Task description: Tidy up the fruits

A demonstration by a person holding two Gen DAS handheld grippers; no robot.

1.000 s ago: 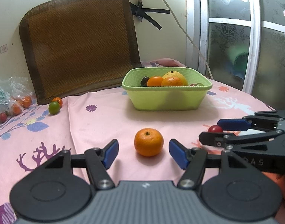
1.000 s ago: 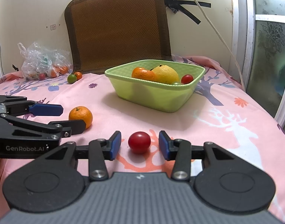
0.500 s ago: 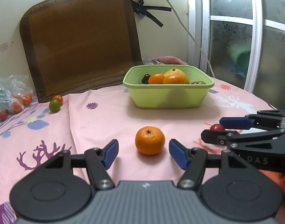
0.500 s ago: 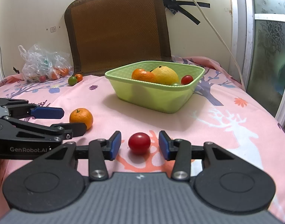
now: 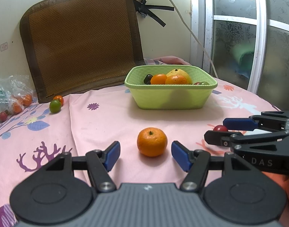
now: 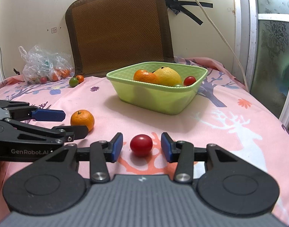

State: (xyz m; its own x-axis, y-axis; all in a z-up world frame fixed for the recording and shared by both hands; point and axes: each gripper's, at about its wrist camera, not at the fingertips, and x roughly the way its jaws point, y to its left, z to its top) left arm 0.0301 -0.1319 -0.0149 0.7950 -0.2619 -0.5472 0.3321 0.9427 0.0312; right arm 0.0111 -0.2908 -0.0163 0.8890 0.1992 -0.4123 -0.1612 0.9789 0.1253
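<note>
Left gripper (image 5: 144, 154) spread wide low in the frame, an orange (image 5: 152, 141) sitting on the pink cloth (image 5: 99, 124) between its blue pads, touching neither. Right gripper (image 6: 142, 147) also spread, a red tomato (image 6: 141, 145) between its pads with gaps both sides. The green basket (image 6: 163, 102) sits mid-frame beyond, holding fruit. Upper left, a bag of fruit (image 6: 44, 68) by the wall, two small fruits (image 6: 76, 80) beside it.

One basket (image 6: 163, 102), two hand-held grippers, one plastic bag (image 6: 44, 66)
</note>
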